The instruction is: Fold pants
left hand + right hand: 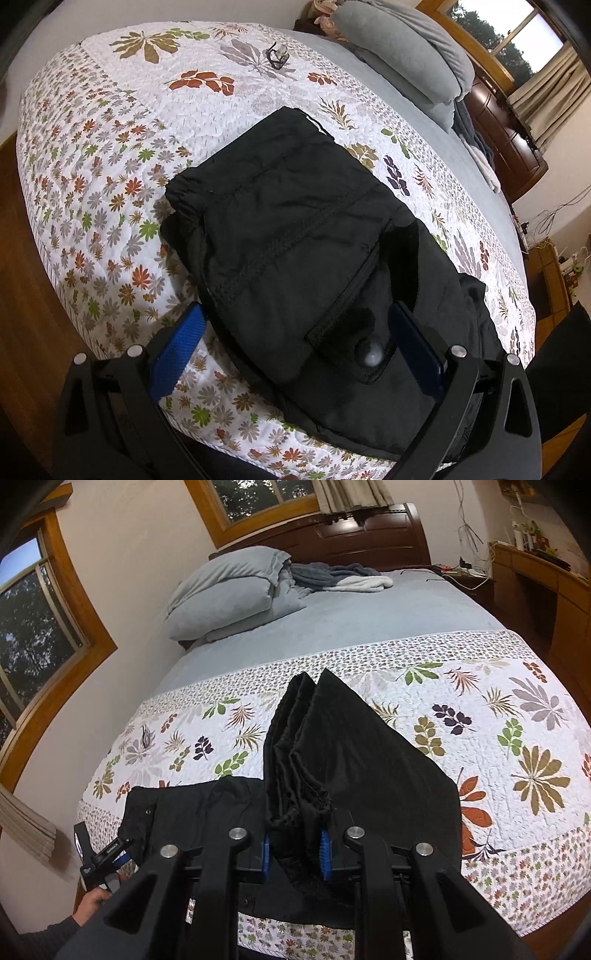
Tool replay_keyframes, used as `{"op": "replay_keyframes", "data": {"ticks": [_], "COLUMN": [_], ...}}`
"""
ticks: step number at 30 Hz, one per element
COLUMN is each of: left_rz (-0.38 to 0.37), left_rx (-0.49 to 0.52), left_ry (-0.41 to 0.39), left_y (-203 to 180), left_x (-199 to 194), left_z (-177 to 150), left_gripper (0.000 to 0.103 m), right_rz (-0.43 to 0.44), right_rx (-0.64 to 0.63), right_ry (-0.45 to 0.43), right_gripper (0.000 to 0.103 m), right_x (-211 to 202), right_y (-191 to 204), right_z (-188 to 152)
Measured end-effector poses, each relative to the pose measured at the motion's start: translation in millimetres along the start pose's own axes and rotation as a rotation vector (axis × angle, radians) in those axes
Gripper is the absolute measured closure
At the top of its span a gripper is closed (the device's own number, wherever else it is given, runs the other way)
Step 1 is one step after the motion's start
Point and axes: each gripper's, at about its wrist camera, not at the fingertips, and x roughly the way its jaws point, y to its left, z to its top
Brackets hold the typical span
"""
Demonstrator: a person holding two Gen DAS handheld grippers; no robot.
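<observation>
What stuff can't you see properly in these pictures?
- Pants: the near end runs off the bottom edge in the left wrist view.
- Right gripper: bunched pants hide what lies between its fingers.
- Small dark thing on the quilt: too small to identify.
- Left gripper: mostly cut off behind the right one.

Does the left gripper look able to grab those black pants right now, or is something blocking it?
Probably yes. The left gripper is open, its blue fingers spread on either side of the near edge of the black pants, and nothing lies between them on the quilt.
</observation>
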Motion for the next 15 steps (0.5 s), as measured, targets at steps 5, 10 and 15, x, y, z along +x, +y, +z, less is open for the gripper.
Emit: {"op": "replay_keyframes", "data": {"ticks": [5, 10, 15], "left_rz": [-0.009, -0.025, -0.041], "left_rx": [-0.008, -0.024, -0.035], "left_ry": [0.006, 0.016, 0.017], "left_y": [2, 6, 9], "left_x": [1, 2, 2], "left_z": [0, -1, -1], "left_gripper": [0.005, 0.005, 0.005], "right_rz": [-0.012, -0.034, -0.086], "right_rx": [-0.038, -0.088, -0.187], "right_ry": [0.013, 0.036, 0.067], "right_gripper": [0.084, 0.084, 0.084], "right_x": [7, 17, 35], "right_y": [9, 22, 44], "right_z": [-2, -6, -19]}}
